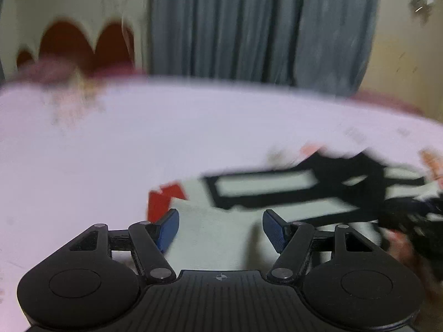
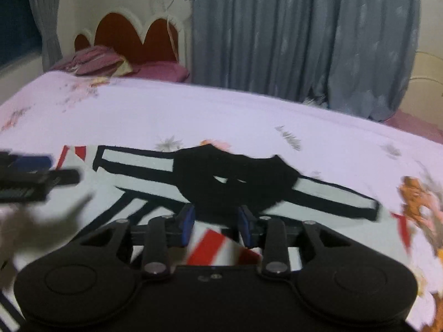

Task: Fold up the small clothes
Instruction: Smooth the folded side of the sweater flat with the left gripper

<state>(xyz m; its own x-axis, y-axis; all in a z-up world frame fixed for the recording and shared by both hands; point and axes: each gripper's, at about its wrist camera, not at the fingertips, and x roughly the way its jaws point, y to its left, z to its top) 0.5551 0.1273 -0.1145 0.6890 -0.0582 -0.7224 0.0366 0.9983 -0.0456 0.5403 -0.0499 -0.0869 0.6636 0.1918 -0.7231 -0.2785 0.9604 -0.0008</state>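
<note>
- Garment (image 2: 155, 185): a small white piece with black-edged bands, a black patch in the middle and red stripes, spread across the bed (image 2: 249, 116) towards its near edge, well clear of the headboard (image 2: 133, 38) and the pillows at the far end.
- Left tool (image 1: 220, 228): jaws stand wide with nothing between the pads, hovering over the white cloth near a red-striped corner. In the right wrist view it shows as a blur at the left edge of the frame.
- Right tool (image 2: 217, 225): jaws narrow, with red-and-white cloth lying in the gap. Whether the pads actually pinch that cloth cannot be told, since the fabric below them is partly hidden by the tool body.
- Step in hand, as I judge it: taking hold of the near edge with both tools so the piece can be folded over.
- To do it well, each tool should bite the hem itself, not a loose wrinkle, and catch every layer at that spot so nothing slips out on the lift.
- The two grips should sit level along the same edge, well apart, so the fold line runs straight.
- Lift only enough to clear the bed, carry the edge over evenly, and lay it down before letting go.
- Risk: the soft sheet (image 1: 138, 138) may get pinched along with the cloth.
</note>
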